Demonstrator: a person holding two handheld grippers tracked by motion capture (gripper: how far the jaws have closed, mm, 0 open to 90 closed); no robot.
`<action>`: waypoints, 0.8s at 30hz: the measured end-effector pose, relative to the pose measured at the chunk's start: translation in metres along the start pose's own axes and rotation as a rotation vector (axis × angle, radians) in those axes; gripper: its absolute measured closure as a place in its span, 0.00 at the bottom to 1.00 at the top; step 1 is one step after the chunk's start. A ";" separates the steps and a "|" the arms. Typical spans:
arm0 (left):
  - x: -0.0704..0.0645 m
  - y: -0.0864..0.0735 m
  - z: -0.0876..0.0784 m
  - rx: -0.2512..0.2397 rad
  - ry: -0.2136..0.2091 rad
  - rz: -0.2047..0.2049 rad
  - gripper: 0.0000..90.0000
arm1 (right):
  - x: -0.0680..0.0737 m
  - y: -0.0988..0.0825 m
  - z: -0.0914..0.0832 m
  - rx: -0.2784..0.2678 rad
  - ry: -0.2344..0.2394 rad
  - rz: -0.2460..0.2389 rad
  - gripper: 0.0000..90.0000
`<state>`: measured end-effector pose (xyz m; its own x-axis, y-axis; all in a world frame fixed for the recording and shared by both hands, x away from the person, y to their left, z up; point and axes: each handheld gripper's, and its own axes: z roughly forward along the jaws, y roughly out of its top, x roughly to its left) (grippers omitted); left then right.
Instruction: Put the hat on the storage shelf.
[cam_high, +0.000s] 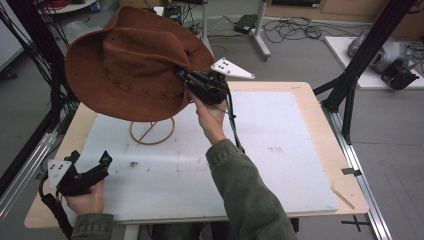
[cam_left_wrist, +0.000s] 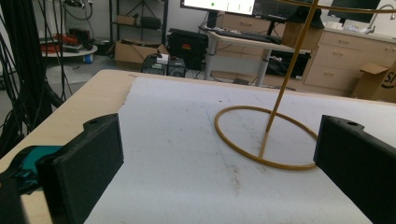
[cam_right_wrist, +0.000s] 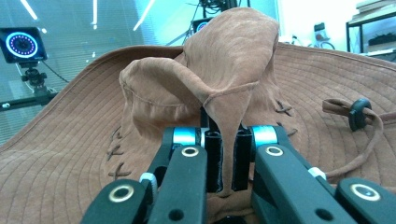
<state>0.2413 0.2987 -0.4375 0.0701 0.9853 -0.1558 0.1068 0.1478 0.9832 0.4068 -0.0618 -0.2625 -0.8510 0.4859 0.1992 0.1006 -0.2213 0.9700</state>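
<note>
A brown suede cowboy hat (cam_high: 130, 65) hangs tilted above a gold wire hat stand (cam_high: 152, 132) on the white mat. My right gripper (cam_high: 186, 77) is shut on the hat, its jaws pinching a fold of the crown (cam_right_wrist: 227, 116). A chin cord with a black bead (cam_right_wrist: 358, 112) lies on the brim. My left gripper (cam_high: 90, 162) rests low at the table's front left, open and holding nothing. In the left gripper view the stand's ring base (cam_left_wrist: 264, 135) and its slanted rod lie ahead between the two jaws.
The white mat (cam_high: 280, 150) covers most of the wooden table (cam_high: 320, 100). Black frame posts (cam_high: 367, 45) stand at the right and left sides. Cables and boxes lie on the floor beyond the far edge.
</note>
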 end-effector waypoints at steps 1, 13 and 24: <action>0.000 0.000 0.000 -0.003 0.002 -0.004 0.02 | 0.001 -0.001 0.004 0.001 0.000 -0.004 0.98; 0.008 0.000 -0.005 -0.006 0.016 -0.030 0.02 | 0.001 -0.005 0.035 0.016 0.005 -0.012 0.98; 0.011 0.000 -0.007 -0.006 0.016 -0.051 0.02 | -0.003 -0.044 0.043 0.078 -0.005 0.008 0.98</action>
<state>0.2354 0.3102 -0.4385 0.0486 0.9776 -0.2046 0.1039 0.1988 0.9745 0.4274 -0.0172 -0.2996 -0.8474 0.4887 0.2075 0.1474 -0.1589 0.9762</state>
